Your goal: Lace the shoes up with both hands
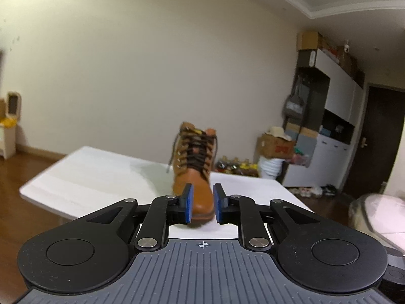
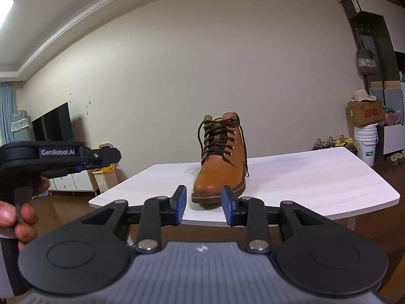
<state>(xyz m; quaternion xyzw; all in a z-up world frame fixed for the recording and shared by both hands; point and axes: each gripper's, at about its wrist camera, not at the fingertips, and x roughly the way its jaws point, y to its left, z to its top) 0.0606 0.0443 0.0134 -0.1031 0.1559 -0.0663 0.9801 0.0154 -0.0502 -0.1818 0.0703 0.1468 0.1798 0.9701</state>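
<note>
So the brown boot point(image 2: 219, 160) sits alone on the white bench point(image 2: 316, 177), toe toward the person. Dark laces point(image 2: 217, 136) are already crossed through the eyelets up to the collar, but both ends dangle loose down the sides, so the tying looks like what's left. The left tongs point(image 1: 203, 204) and right tongs point(image 2: 204, 204) are both spread apart with nothing in them, well short of the laces.

**Black Linkage, Blue Pads**

Each black two-finger gripper point(image 1: 203, 204) point(image 2: 204, 205) wore flat blue pads point(image 2: 181, 204), silver pivot screws, round black discs and a ribbed grey body with a crosshair mark. The left one's side read "GenRobot.AI" in white.
</note>
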